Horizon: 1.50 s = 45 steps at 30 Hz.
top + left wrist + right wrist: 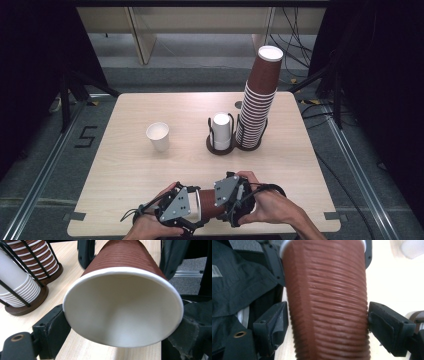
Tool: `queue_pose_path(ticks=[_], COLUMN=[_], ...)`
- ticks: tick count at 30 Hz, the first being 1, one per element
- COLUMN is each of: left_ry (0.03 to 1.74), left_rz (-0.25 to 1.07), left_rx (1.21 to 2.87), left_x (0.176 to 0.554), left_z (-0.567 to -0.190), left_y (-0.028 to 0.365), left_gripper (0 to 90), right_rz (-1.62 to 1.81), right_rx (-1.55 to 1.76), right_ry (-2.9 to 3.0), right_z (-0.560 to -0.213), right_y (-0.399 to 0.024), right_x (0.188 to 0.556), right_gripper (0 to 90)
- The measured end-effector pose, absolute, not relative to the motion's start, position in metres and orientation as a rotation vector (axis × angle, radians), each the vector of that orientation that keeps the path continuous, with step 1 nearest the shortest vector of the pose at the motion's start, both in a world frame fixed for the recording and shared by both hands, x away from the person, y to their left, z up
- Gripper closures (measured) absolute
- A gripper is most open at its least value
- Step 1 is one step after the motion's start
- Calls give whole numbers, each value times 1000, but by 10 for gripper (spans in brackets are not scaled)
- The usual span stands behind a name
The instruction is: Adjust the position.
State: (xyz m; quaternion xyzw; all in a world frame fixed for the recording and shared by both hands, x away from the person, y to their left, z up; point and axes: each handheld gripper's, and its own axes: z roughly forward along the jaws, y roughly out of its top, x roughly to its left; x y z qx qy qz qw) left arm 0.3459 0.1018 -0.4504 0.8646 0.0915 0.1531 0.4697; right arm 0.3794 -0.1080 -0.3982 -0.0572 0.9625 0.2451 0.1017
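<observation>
At the near edge of a pale wooden table (125, 165), two hands hold black two-jaw grippers facing each other, with a brown ribbed paper cup (209, 204) lying sideways between them. The cup has fine horizontal ridges along its tapering wall, a rolled white rim and a plain white inside.

In the left gripper view, the cup's open mouth (122, 308) faces the camera, and the left gripper (192, 210) has its jaws pressed to the rim at either side, holding it. In the right gripper view, the right gripper (220, 200) has its jaws set wide on either flank of the cup's ridged wall (329, 305), touching it at both sides.

Farther back on the table stands a single white paper cup (158, 136), upright. To its right are two dark round holders with wire posts: one carries a short stack of white cups (221, 131), the other a tall leaning stack of brown cups (257, 100).
</observation>
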Motion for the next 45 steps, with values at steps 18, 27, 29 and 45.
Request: queue_pose_path(ticks=[18,27,29,45], left_ry=[342,405,399,411], left_rz=[252,180,170,191], left_rx=[1791,1696,1675,1646], left_x=[353,357,358,354], left_z=[-455,-455,-456,-454], left_y=[111,118,116,114], left_gripper=[71,129,110,54], right_rz=[1103,1361,1360,1410], right_rx=[-116,-21,-28,-32], right_ry=[2907,2853,2852,2870], right_z=[-410,-404,-404,-416], right_y=[-134,-151,-149,-134], right_x=[404,412,411,408], right_gripper=[192,189,188,184])
